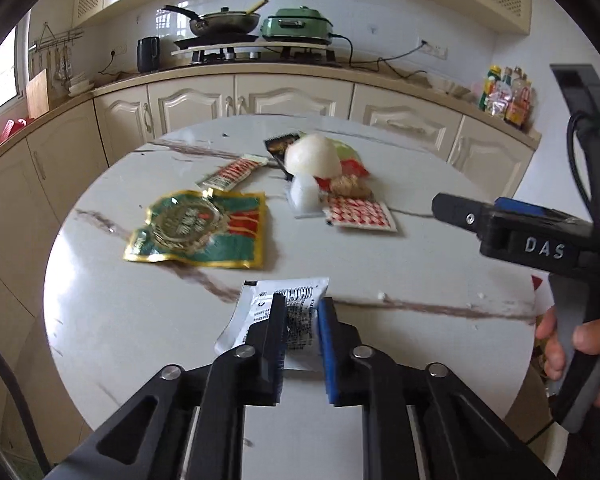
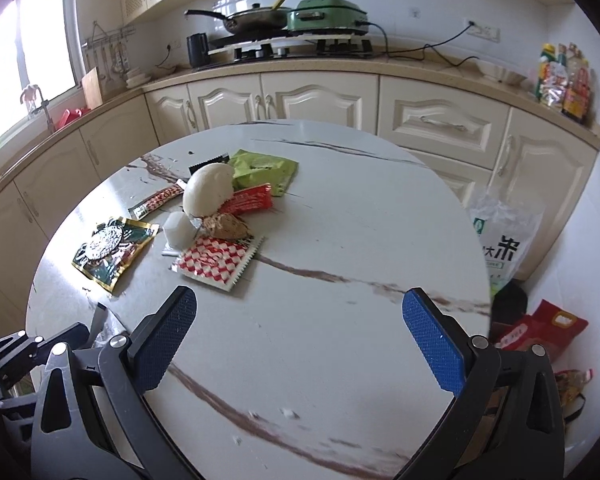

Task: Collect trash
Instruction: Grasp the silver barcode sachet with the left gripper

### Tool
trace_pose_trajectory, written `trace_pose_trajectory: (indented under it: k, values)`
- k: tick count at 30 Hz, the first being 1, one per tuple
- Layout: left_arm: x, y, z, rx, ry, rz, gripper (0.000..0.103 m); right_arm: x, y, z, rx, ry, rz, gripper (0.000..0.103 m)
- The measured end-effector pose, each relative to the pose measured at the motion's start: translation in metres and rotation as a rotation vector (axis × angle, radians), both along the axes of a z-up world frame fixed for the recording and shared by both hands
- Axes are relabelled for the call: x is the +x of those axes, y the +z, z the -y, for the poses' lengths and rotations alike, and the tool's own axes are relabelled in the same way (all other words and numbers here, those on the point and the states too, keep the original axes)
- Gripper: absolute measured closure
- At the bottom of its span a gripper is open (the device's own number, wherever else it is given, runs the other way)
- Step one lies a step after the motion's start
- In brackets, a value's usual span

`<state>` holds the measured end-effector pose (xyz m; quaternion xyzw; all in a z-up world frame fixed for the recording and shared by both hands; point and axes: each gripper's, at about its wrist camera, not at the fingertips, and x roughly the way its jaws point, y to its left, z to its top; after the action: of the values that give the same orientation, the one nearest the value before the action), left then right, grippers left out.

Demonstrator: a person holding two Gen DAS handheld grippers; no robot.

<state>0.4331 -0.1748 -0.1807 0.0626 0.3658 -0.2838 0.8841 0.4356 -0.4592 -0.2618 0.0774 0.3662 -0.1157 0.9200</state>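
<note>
My left gripper (image 1: 302,308) is shut on a silver-white sachet (image 1: 296,326), held just over the near part of the round marble table (image 1: 120,320). My right gripper (image 2: 300,312) is open and empty above the table's near side; it also shows at the right of the left wrist view (image 1: 444,204). Trash lies mid-table: a green-gold foil packet (image 1: 204,228), a red-white checked wrapper (image 2: 216,260), a long red-white stick wrapper (image 1: 232,172), a white bun-like lump (image 2: 208,188), a red wrapper (image 2: 252,198) and a green packet (image 2: 264,168).
A small clear plastic cup (image 2: 178,232) and a brown lump (image 2: 226,226) sit among the trash. Cream kitchen cabinets (image 2: 300,96) run behind the table. A rice bag (image 2: 504,240) and red bags (image 2: 540,328) stand on the floor at the right.
</note>
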Motion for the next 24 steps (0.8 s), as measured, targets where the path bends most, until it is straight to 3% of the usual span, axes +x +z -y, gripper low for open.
trace_pose_trajectory:
  k: [5,8,13,17,19,21,24]
  values:
    - [0.022,-0.004,-0.016,-0.015,0.0,-0.03,0.092,0.038,-0.005,-0.012,0.013,0.057,-0.03,0.0]
    - [0.027,0.0,-0.025,-0.066,-0.012,-0.044,0.093,0.062,-0.006,-0.019,0.016,0.072,-0.036,0.0]
    - [0.038,0.018,-0.034,-0.119,-0.007,-0.017,0.099,0.098,-0.005,-0.025,0.088,0.086,-0.031,0.0]
    - [0.048,0.033,-0.044,-0.136,-0.007,0.02,0.101,0.13,-0.005,-0.032,0.106,0.097,-0.048,0.008]
    - [0.054,0.034,-0.047,-0.147,-0.009,0.018,0.101,0.144,-0.011,-0.037,0.095,0.093,-0.072,0.019]
    - [0.06,0.032,-0.051,-0.134,0.005,0.029,0.101,0.157,-0.017,-0.038,0.108,0.092,-0.093,0.048]
    - [0.068,0.027,-0.056,-0.128,0.018,0.019,0.101,0.17,-0.026,-0.039,0.1,0.081,-0.13,0.053]
